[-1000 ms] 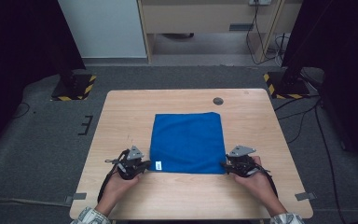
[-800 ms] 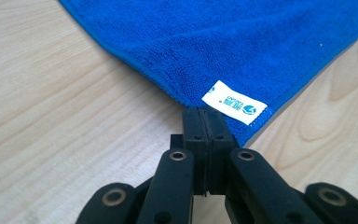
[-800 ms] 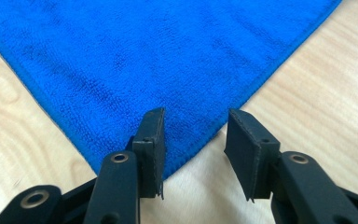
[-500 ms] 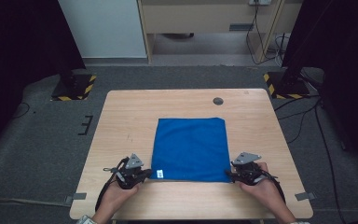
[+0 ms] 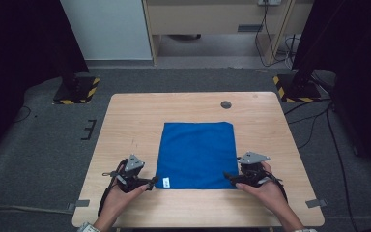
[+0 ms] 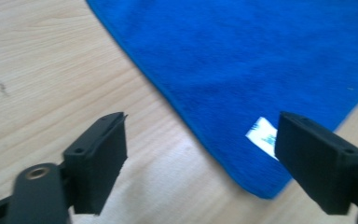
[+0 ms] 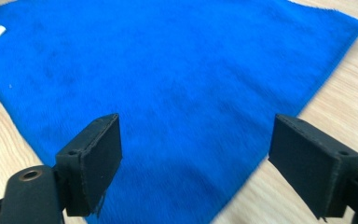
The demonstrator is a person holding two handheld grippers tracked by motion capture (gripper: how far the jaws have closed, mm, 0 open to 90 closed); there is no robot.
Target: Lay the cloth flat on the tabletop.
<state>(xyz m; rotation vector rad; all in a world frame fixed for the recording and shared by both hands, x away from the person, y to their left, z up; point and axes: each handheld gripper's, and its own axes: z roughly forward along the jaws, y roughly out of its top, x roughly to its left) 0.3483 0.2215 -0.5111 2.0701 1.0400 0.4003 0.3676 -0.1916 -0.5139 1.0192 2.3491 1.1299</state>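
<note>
A blue cloth lies flat on the wooden table, with a small white label at its near left corner. My left gripper rests just left of that corner, held in a hand. In the left gripper view it is open, and the label and the cloth's corner lie between its jaws. My right gripper sits at the near right corner. It is open too, low over the cloth, with nothing gripped.
A dark round cable hole sits in the table's far side. Bare wood runs left and right of the cloth and along the near edge. Black stands with yellow-striped bases stand on the floor beyond the table.
The cloth has slid toward the near edge of the table, and both grippers moved back with its near corners. In the last half second little has shifted.
</note>
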